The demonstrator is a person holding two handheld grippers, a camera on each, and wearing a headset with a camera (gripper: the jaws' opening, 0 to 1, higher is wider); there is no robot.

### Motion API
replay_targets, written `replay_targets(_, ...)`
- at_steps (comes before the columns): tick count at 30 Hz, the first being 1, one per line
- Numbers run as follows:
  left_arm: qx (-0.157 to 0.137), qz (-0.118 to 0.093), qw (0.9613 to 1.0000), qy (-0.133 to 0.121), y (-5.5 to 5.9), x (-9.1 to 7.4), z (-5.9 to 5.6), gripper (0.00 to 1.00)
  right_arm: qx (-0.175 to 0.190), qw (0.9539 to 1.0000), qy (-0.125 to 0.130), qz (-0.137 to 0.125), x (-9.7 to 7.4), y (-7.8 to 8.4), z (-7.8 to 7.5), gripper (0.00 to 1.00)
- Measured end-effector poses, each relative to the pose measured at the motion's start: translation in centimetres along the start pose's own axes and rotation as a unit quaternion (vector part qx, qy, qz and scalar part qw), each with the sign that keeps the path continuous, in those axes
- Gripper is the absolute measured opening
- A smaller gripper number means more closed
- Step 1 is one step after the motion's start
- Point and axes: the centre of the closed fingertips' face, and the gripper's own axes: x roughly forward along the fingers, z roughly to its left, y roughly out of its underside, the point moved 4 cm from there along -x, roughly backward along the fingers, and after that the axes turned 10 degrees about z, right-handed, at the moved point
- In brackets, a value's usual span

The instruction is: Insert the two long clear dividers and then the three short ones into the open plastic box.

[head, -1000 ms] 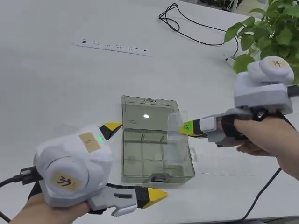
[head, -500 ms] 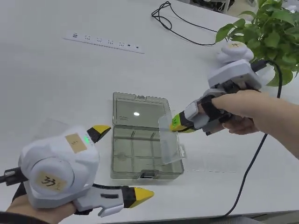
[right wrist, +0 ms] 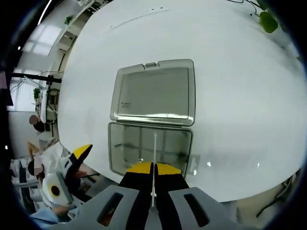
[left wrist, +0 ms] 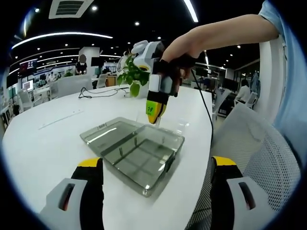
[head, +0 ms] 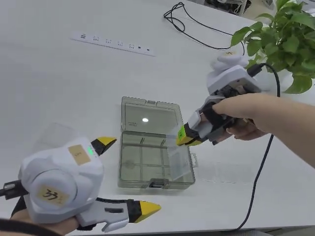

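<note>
Right gripper view: pinching a clear divider (right wrist: 154, 143) with the right gripper (right wrist: 153, 167), yellow tips pressed together on its edge. Holding it hanging down over the right side of the open plastic box (head: 147, 182) (touching or not, cannot tell). Left gripper (head: 127, 175) spread wide, holding nothing, near the box's front left corner. White table (head: 74, 88) under everything.

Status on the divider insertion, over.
Right gripper shut on clear divider, over right side of open box. Left gripper open, near its front-left. Nothing blocking.
</note>
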Motion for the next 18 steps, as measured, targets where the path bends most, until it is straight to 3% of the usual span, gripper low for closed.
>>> replay_targets(18,-0.013,0.002,0.9999,-0.003,0.6,-0.1,0.2,0.93,0.008,0.9998,0.011,0.014,1.2,0.0,-0.4,0.01)
